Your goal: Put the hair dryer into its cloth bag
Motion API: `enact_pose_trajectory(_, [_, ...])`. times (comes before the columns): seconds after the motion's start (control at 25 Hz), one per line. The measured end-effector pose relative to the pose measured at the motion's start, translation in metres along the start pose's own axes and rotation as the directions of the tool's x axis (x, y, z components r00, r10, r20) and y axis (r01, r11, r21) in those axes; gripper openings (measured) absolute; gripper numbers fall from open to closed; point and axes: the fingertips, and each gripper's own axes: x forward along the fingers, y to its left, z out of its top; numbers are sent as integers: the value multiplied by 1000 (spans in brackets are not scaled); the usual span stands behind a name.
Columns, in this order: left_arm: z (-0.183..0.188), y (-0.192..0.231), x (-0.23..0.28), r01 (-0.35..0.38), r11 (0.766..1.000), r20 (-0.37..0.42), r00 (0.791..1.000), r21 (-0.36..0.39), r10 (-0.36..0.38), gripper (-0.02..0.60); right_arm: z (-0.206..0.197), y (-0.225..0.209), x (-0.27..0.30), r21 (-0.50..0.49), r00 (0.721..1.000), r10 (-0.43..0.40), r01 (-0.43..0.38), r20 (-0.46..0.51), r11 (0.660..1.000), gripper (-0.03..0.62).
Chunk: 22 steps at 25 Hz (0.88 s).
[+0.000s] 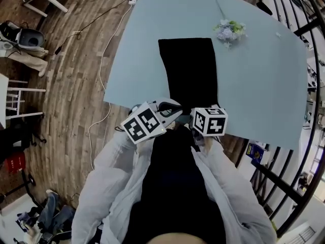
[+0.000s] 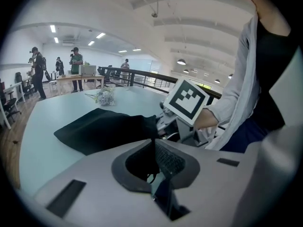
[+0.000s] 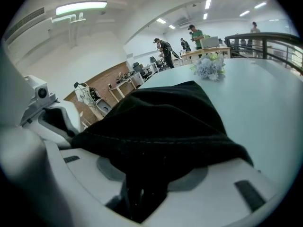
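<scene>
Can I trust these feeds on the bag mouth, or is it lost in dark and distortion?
Head view: evenly lit; fisheye bows the table edges, and the bag is flat black. Left gripper view: bag clear, no glare. Right gripper view: bag fills the frame, its mouth a dark mass, only a seam shows; lamp blown out.

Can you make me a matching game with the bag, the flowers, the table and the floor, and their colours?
Things:
1 cloth bag
2 flowers
3 table
4 floor

Colours:
A light blue
B brown wood
C black
D whitish with green leaves

Pairs: 1-C, 2-D, 3-A, 4-B
</scene>
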Motion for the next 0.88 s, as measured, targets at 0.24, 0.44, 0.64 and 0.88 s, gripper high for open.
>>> enact_pose_trajectory(0.24, [-12,-15,-3,70,998,-30,997,-6,-70,34,13,-3,16,146,998,16,-26,66,989,197])
enact_pose_trajectory(0.44, [-15,-11,-6,68,997,-28,997,-38,-69,34,29,-6,22,211,991,13,-41,134,977,196])
enact_pose_trajectory(0.64, [-23,6,-10,-34,998,-64,997,-47,31,34,51,1,21,397,962,49,-158,269,904,196])
enact_pose_trajectory(0.88, [-30,8,-15,-55,995,-67,997,-83,49,31,67,-2,30,509,924,-18,-195,383,839,195])
